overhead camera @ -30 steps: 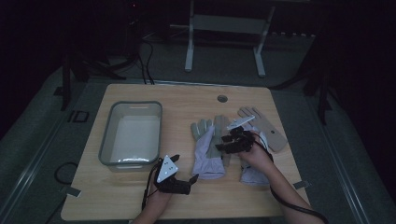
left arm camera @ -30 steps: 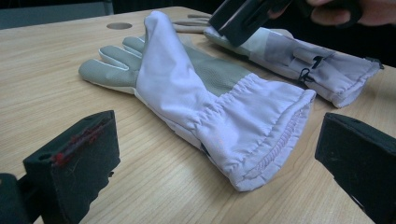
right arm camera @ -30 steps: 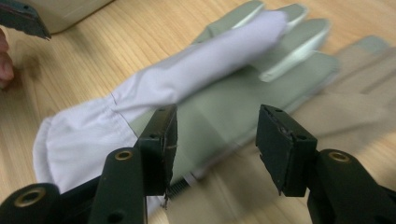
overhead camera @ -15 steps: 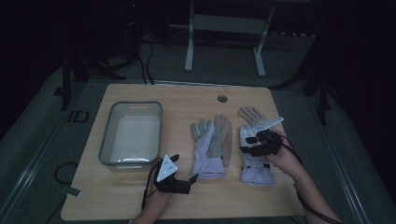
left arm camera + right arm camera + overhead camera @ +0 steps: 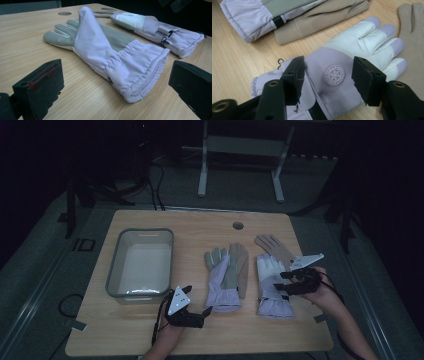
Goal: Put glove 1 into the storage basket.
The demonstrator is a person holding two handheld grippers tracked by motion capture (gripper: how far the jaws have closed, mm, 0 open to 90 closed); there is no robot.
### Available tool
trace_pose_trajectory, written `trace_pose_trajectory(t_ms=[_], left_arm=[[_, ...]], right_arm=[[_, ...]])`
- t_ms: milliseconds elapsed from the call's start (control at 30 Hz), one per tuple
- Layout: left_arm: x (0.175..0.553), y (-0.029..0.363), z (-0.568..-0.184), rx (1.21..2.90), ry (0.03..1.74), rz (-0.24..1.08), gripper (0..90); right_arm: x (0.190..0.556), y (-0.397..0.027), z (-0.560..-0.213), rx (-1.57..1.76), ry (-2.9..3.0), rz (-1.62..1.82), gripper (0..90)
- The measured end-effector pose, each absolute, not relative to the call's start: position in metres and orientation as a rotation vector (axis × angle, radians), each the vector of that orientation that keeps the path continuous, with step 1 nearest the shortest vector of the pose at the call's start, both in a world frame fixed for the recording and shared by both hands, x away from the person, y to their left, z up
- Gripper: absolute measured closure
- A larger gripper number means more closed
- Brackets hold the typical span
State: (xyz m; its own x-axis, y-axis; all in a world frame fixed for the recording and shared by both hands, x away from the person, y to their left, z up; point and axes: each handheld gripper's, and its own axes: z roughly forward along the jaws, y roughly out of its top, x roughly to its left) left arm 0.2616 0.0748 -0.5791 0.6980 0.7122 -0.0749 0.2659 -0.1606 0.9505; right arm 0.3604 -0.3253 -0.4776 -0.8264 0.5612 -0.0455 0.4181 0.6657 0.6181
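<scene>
The right-hand glove (image 5: pixel 342 67) lies flat on the table (image 5: pixel 150 340), just beside the other glove (image 5: pixel 227 277), with a tan glove (image 5: pixel 412 32) tucked under its fingertips. My right claw (image 5: pixel 286 282) hangs over its back, jaws apart and just opening wider, nothing pinched. My left claw (image 5: pixel 204 312) waits open, near the other glove's cuff; a tub (image 5: pixel 112 287) sits further left.

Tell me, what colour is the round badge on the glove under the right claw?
Pale lilac badge with a white snowflake, clearest in the right gripper view.
</scene>
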Motion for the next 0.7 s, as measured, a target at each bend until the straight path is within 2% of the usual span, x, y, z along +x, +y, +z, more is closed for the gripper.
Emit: trace_pose_trajectory(t_ms=[367,433,533,700], left_arm=[[0.262,0.074,-0.579,1.741,0.785,0.471,0.0],[0.262,0.074,-0.579,1.741,0.784,0.472,0.0],[0.262,0.074,-0.579,1.743,0.782,0.474,0.0],[0.262,0.074,-0.579,1.741,0.784,0.473,0.0]], right_arm=[[0.38,-0.321,-0.512,0.802,2.695,0.757,40.2],[0.384,-0.319,-0.523,0.809,2.717,0.695,44.6],[0.385,-0.32,-0.527,0.844,2.748,0.728,60.4],[0.38,-0.323,-0.528,0.934,2.705,0.768,65.3]])
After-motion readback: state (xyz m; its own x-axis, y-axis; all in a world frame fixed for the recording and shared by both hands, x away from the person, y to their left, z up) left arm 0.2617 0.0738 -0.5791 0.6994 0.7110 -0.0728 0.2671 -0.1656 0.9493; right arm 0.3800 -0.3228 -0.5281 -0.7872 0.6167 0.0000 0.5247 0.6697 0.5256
